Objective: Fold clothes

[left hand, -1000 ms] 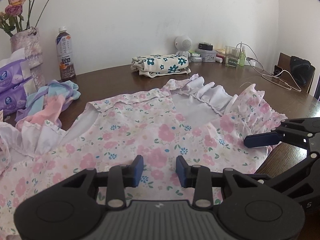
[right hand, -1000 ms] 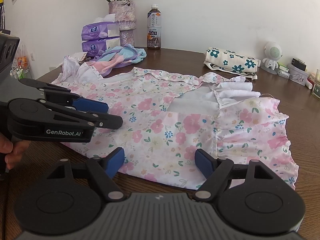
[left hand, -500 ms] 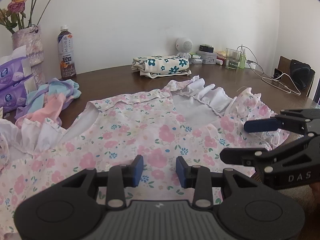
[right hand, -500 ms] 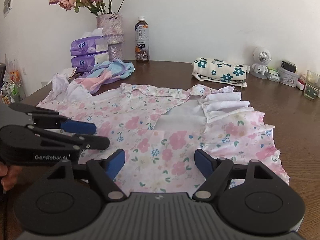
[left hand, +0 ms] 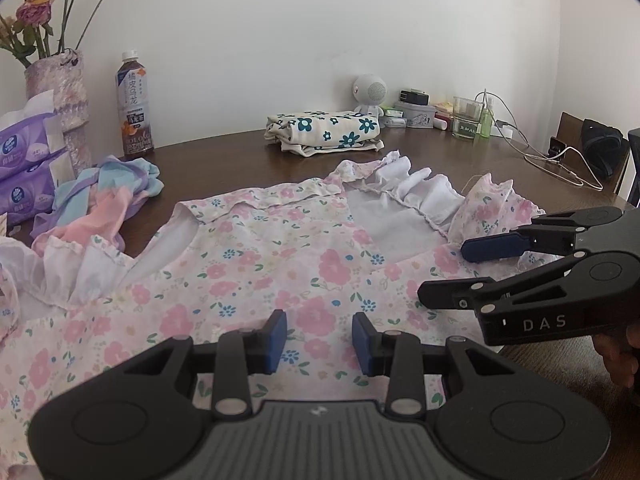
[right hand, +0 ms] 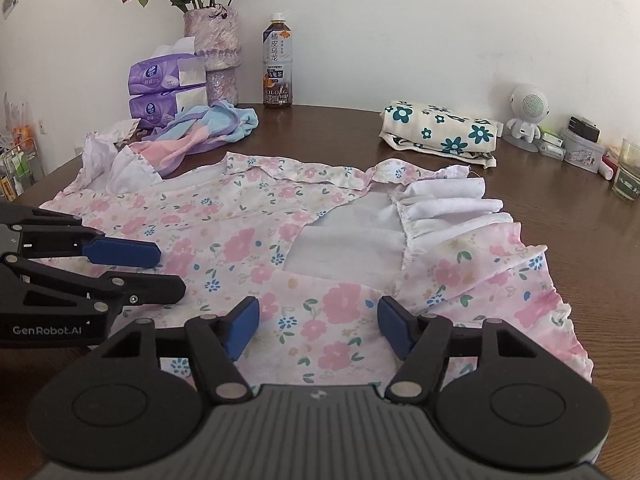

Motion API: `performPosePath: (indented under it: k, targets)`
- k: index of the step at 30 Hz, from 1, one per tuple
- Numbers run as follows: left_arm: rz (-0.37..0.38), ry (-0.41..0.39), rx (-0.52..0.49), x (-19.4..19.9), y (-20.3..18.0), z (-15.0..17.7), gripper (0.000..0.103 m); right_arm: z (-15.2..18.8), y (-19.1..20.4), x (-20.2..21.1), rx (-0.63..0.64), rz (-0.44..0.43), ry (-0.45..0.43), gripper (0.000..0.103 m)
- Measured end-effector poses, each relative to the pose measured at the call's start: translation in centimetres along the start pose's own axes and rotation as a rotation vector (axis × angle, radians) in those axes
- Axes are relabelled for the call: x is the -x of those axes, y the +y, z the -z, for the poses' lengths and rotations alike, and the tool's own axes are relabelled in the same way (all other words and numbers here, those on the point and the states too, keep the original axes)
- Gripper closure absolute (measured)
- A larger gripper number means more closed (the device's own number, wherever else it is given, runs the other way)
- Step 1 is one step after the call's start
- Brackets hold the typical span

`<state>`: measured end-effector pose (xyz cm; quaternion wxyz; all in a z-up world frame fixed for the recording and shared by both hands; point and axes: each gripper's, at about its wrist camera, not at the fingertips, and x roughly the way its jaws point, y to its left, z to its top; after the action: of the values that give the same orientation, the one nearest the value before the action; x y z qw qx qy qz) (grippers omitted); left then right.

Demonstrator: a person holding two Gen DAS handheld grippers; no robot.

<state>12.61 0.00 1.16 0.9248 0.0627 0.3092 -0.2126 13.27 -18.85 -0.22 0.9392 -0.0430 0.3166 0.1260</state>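
Observation:
A pink floral garment (left hand: 248, 264) with white ruffled trim lies spread flat on the brown table (left hand: 224, 160). Its near right part is folded over, showing the white inside (right hand: 352, 236). My left gripper (left hand: 320, 340) hovers open over the near hem, nothing between its blue pads. My right gripper (right hand: 318, 328) is open wider, over the garment's (right hand: 248, 240) near right part. Each gripper shows in the other's view: the right gripper (left hand: 452, 270) at the right edge, the left gripper (right hand: 168, 268) at the left edge, both just above the cloth.
A folded cream garment with teal flowers (right hand: 440, 132) lies at the back. A crumpled pastel garment (right hand: 208, 128), tissue packs (right hand: 168, 88), a vase (right hand: 216, 48) and a bottle (right hand: 277, 68) stand back left. A small speaker (left hand: 370, 92), a glass (left hand: 466, 116) and cables (left hand: 560, 164) sit back right.
Both grippers have drawn back a little toward the near edge and stayed open. The right gripper has come further into the left wrist view. The garment has not moved.

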Motion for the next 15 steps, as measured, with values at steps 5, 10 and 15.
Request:
performPosePath:
  k: [5,10,15]
  targets:
    - [0.001,0.000,0.000,0.0,0.0,0.0,0.069,0.2,-1.4,0.3,-0.028,0.009,-0.009,0.041]
    - [-0.001,0.001,-0.003,-0.1,0.0,0.0,0.069,0.6,-3.1,0.7,-0.068,0.058,-0.020,0.041]
    - [-0.002,0.001,-0.005,-0.1,0.0,0.0,0.069,1.0,-5.1,1.0,-0.123,0.085,-0.024,0.041]
